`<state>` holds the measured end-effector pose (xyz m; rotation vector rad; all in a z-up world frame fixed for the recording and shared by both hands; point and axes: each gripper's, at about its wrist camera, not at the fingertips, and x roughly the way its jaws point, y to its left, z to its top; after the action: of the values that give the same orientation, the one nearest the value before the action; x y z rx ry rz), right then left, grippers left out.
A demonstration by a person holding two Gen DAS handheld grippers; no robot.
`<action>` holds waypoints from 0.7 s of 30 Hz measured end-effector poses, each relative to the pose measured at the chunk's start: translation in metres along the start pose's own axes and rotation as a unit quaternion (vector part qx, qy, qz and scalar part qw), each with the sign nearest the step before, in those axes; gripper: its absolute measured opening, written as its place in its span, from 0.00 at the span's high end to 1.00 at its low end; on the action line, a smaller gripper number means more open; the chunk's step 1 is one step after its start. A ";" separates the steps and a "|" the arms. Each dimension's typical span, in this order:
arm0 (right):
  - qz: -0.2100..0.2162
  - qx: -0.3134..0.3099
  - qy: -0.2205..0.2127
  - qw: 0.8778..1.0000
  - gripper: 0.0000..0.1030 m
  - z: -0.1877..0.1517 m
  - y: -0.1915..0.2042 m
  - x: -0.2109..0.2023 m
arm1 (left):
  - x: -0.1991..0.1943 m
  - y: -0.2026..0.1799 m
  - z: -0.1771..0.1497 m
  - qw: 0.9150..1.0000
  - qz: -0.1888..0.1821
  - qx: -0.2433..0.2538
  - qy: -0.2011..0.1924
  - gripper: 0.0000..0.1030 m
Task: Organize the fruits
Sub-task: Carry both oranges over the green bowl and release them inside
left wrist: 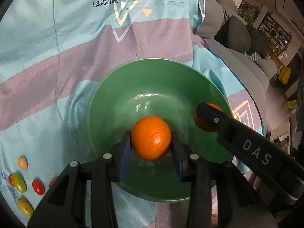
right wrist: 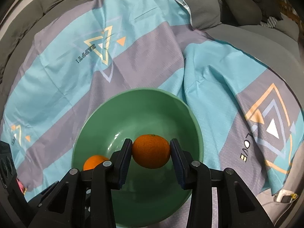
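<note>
The left gripper (left wrist: 151, 142), a black plastic two-finger clamp with ribbed blue pads (left wrist: 125, 153), points steeply downward, its fingers standing roughly parallel and part-way closed, each pad pressed against one side of a round orange fruit (left wrist: 151, 138) held clear between them. The right gripper (right wrist: 151, 151), of the same black build with the same blue pads (right wrist: 126, 158), tilts down at a like angle and clamps a second round orange fruit (right wrist: 151, 151) from both sides. In the left wrist view its black finger, lettered DAS, reaches in from the right.
</note>
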<state>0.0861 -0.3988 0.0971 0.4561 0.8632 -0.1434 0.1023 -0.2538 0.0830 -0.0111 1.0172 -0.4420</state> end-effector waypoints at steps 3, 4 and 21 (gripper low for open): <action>-0.005 0.001 0.001 1.000 0.58 -0.001 -0.001 0.001 | 0.001 0.002 0.000 1.000 0.001 -0.004 0.001 0.61; -0.005 0.002 0.002 1.000 0.58 -0.001 -0.001 0.002 | 0.002 0.002 0.000 1.000 0.002 -0.005 0.002 0.61; -0.013 0.003 0.004 1.000 0.58 -0.001 -0.004 0.003 | 0.004 0.002 -0.002 1.000 -0.010 -0.008 0.018 0.60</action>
<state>0.0858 -0.4017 0.0925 0.4521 0.8763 -0.1683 0.1028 -0.2529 0.0780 -0.0285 1.0575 -0.4539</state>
